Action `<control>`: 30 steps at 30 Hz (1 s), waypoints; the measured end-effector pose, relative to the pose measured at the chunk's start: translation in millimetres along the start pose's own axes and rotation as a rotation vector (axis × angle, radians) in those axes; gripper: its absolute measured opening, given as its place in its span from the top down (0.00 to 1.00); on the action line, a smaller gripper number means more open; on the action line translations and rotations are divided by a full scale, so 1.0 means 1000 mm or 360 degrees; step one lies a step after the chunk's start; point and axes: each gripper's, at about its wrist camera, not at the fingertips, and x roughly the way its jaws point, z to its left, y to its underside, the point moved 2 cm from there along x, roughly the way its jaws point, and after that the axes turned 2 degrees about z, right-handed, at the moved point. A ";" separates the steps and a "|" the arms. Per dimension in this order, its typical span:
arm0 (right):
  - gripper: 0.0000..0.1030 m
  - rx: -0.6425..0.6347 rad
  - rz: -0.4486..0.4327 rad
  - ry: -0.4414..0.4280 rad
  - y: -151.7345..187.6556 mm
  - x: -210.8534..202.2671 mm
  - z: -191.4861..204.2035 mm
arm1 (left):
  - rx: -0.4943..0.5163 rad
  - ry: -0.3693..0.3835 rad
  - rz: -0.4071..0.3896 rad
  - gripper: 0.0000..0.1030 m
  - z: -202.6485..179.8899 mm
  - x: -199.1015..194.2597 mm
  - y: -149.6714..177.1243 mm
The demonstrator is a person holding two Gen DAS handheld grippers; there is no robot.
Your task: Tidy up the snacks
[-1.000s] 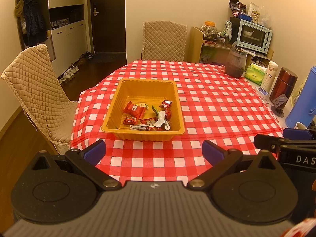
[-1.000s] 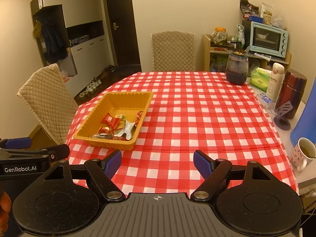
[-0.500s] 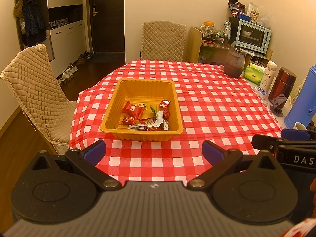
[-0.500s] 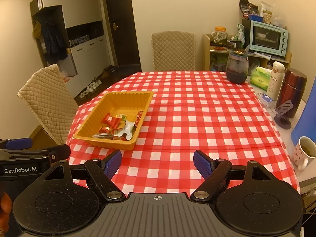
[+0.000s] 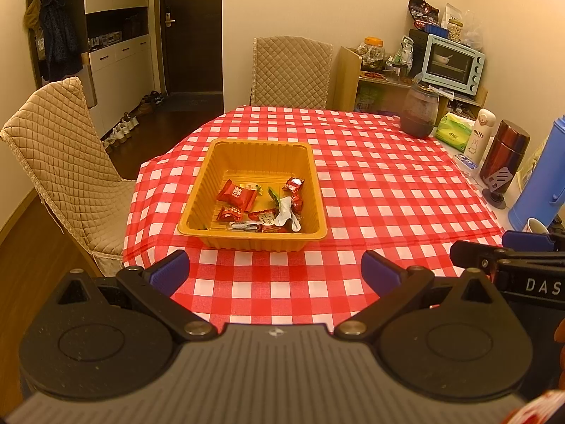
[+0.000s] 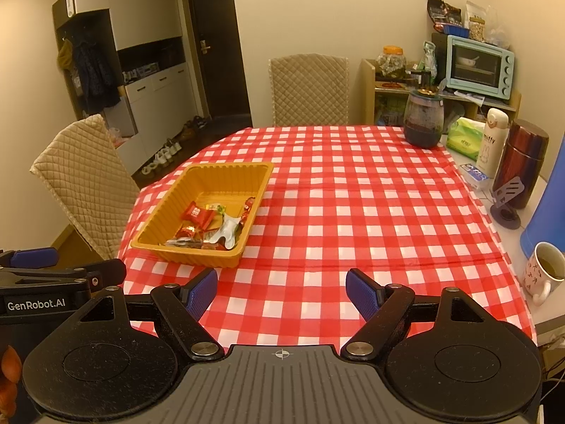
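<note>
Wrapped snacks [image 5: 263, 205], mostly red with one white wrapper, heaped in the near half of a yellow tray [image 5: 252, 148], far half bare. Tray resting on the red-and-white checked cloth of the counter [image 5: 370, 190], toward its left side, close to the near edge. Left claw [image 5: 275, 270] poised above the near edge of the counter just short of the tray, blue pads [image 5: 169, 272] spread wide, nothing between them but cloth. Right claw [image 6: 280, 291] likewise released and empty, blue pads [image 6: 360, 293] well apart, hanging over bare cloth to the right of the tray. Each claw's side visible at the edge of the other's view, side by side, not touching. Along the right margin of the counter: a dark glass jar [image 6: 423, 120] at the far corner, then a green tissue pack [image 6: 464, 137], a white flask [image 6: 492, 143] with a rabbit drawing, a dark red canister [image 6: 522, 162], a blue jug [image 6: 551, 205] and a mug [image 6: 543, 272] with drink in it. Two quilted beige chairs [image 5: 67, 162] pulled up, one on the left, one at the far end. Pale blue toaster oven [image 6: 478, 67] on a wooden shelf behind.
</note>
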 end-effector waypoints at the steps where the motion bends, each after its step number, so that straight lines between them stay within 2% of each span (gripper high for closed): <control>1: 0.23 0.0000 0.0000 0.0000 0.000 0.000 0.000 | 0.0000 0.0000 0.0000 0.00 0.000 0.000 0.000; 30: 0.23 0.0005 -0.0001 0.0001 0.001 0.001 -0.001 | 0.0002 0.0027 -0.0026 0.00 -0.003 0.000 0.001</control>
